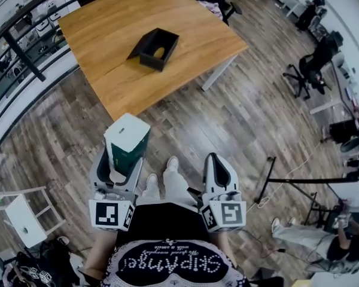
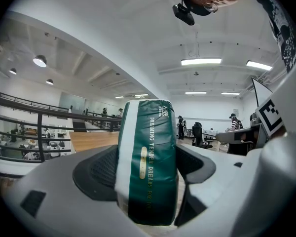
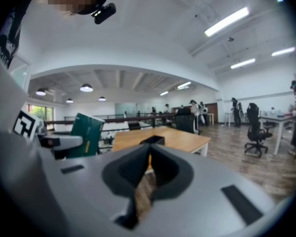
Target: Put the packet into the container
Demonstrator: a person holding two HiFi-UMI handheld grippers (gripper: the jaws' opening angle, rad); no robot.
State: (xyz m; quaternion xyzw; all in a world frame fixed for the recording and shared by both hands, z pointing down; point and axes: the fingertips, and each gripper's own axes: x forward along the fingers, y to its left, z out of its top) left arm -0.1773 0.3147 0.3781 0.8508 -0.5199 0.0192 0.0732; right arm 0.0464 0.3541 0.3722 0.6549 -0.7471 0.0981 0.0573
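At my far left a dark railing (image 1: 23, 51) curves along the edge of the plank floor (image 1: 239, 118). Next comes my left gripper (image 1: 118, 163), held low and close to my body, its jaws clamped on the two broad sides of the packet (image 1: 127, 137). The packet is a puffy green bag with a white stripe and a white top end, and it stands upright between the jaws, pointing away from me; in the left gripper view it (image 2: 147, 162) fills the gap, with white lettering running down its face. It is in the air over the floor, well apart from the wooden table (image 1: 107, 26) ahead of me. On that table sits the container (image 1: 155, 48), a black open box with one wall lying flat. Below it, between my two grippers, my white shoes (image 1: 172, 164) stand on the planks. My right gripper (image 1: 220, 175) is level with the left one and holds nothing, its jaws pressed together along a thin seam in the right gripper view (image 3: 149, 168). Farther right, black office chairs (image 1: 308, 70) stand near the wall.
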